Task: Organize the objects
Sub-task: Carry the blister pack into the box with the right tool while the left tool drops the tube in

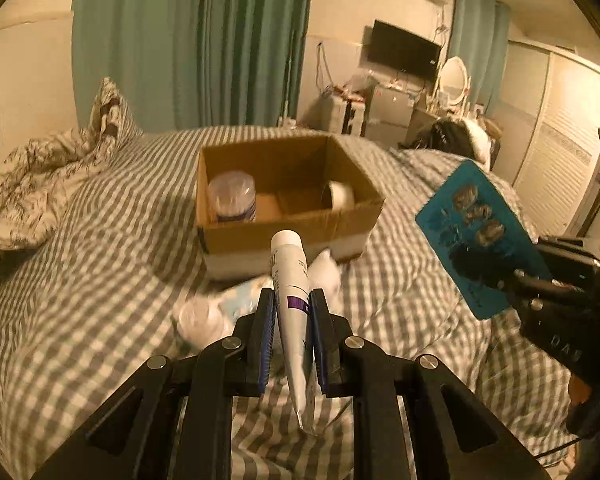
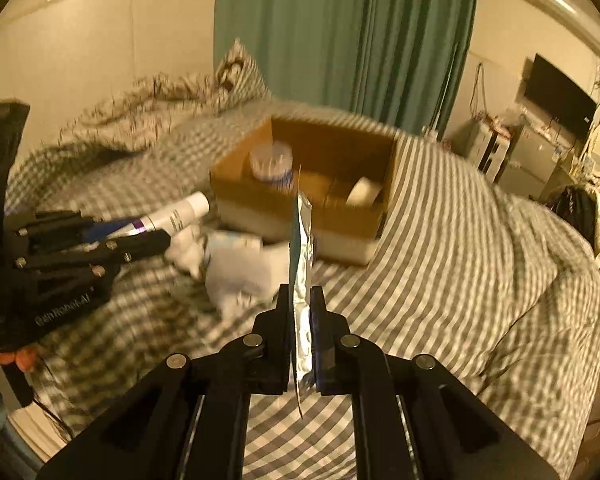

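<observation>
My left gripper (image 1: 291, 300) is shut on a white tube (image 1: 289, 276) with a purple band, held above the checked bedspread and pointing at the cardboard box (image 1: 292, 228). My right gripper (image 2: 300, 298) is shut on a blue blister pack (image 2: 302, 248), seen edge-on; its flat blue face (image 1: 482, 236) shows in the left wrist view at the right. The box (image 2: 300, 216) holds a clear tub of cotton swabs (image 1: 233, 196) at its left and a white roll (image 1: 342, 194) at its right. The left gripper with the tube (image 2: 172, 216) shows at the left of the right wrist view.
White packets and a small white jar (image 1: 204, 316) lie on the bed (image 1: 80, 272) in front of the box. A crumpled duvet (image 1: 40, 168) lies at the far left. Green curtains, a wall TV (image 1: 404, 52), a dresser and a wardrobe stand behind.
</observation>
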Available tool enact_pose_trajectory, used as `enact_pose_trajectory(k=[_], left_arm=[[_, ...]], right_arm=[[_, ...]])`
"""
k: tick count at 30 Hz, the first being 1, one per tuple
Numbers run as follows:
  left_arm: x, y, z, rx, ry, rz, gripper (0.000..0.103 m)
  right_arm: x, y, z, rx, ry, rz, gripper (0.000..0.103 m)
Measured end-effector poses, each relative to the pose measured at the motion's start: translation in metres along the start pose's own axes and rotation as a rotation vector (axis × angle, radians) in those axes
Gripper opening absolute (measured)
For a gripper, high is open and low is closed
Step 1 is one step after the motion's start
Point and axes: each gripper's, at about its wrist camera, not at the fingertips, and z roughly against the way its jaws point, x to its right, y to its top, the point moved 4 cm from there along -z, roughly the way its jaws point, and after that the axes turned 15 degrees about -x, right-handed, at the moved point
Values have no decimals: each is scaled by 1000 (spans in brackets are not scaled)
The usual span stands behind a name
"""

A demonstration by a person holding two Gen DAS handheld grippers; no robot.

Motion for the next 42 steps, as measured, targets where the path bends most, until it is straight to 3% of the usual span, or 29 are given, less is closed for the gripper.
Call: enact_pose_trajectory(k=[11,18,28,36,42], left_arm=[[5,86,28,117,1,-55,17],[-12,148,3,114,11,-41,17],[-34,191,-85,18,28,-23,17],[-39,192,-157,-83,19,-43,17],[-41,187,-177,-126,23,-55,20]], right_arm=[[19,67,47,129,5,-3,7],[38,125,39,160,61,-27,7],[69,184,-52,51,111,-83,7],[82,193,-135,-53,128,-123,7],[90,194,-154,-60,101,-139,7]])
